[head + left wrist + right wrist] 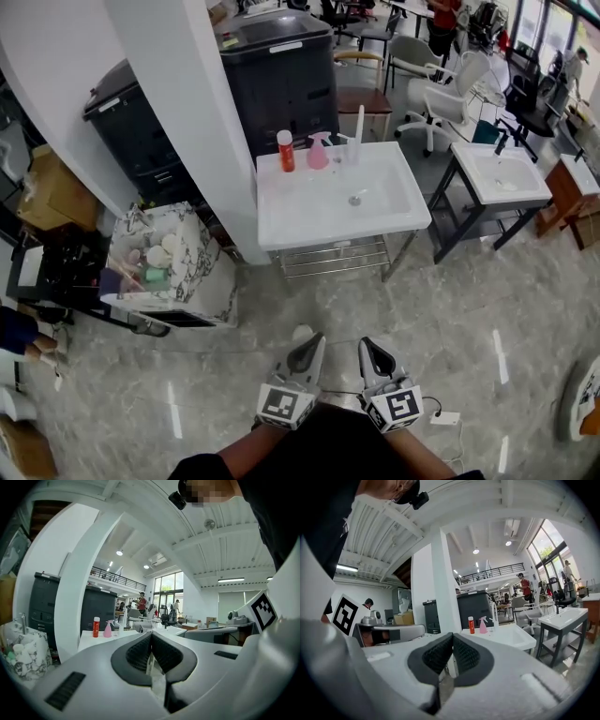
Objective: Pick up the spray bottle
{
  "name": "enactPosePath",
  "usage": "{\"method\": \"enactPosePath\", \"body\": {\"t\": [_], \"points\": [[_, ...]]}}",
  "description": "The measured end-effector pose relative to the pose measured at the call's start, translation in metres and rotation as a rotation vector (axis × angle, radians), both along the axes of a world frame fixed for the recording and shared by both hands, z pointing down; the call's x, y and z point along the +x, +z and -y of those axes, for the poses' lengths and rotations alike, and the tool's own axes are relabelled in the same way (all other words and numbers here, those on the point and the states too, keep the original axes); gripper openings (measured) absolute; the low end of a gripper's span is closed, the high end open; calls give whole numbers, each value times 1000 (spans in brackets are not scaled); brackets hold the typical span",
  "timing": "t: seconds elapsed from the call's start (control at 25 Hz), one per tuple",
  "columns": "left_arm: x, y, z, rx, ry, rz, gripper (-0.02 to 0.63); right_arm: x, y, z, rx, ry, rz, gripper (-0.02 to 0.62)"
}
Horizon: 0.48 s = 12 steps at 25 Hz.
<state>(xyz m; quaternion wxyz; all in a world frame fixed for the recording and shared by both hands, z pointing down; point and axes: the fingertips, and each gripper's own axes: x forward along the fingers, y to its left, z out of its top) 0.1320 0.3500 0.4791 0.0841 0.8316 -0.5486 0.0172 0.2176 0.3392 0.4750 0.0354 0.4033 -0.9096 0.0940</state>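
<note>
A pink spray bottle [318, 152] stands upright at the back of a white sink unit [281, 216], between an orange bottle [285, 151] and the tap [357, 134]. It shows small and far off in the left gripper view [108, 629] and in the right gripper view [483, 625]. My left gripper [317, 340] and right gripper [366, 344] are held side by side low in the head view, well short of the sink, both pointing toward it. Each has its jaws shut with nothing between the pads.
A white pillar [192, 112] rises left of the sink, with dark bins [281, 75] behind it. A marble-patterned stand [202, 272] holding small items is at the left. A second sink [502, 178] and office chairs [450, 94] are to the right.
</note>
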Motion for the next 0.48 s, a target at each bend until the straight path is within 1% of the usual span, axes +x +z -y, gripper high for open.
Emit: {"method": "enactPosePath", "body": {"t": [0.16,0.24,0.32,0.4,0.48], "points": [[-17,11,58,-19,20,8,17,-20,2,61,-12,0,-10,-2],[-27,12,92,-36,26,-5,17,-31,7,97,-29,6,-43,-2],[-45,13,128,-67,28,-15,17,-47,13,135,-58,24,-77,-2],[-63,15,161,-75,51,4,17,-61,15,171,-83,41,-96,-2],[-80,15,193,-69,73,22,17,-74,10,206,-82,55,-99,-2]]}}
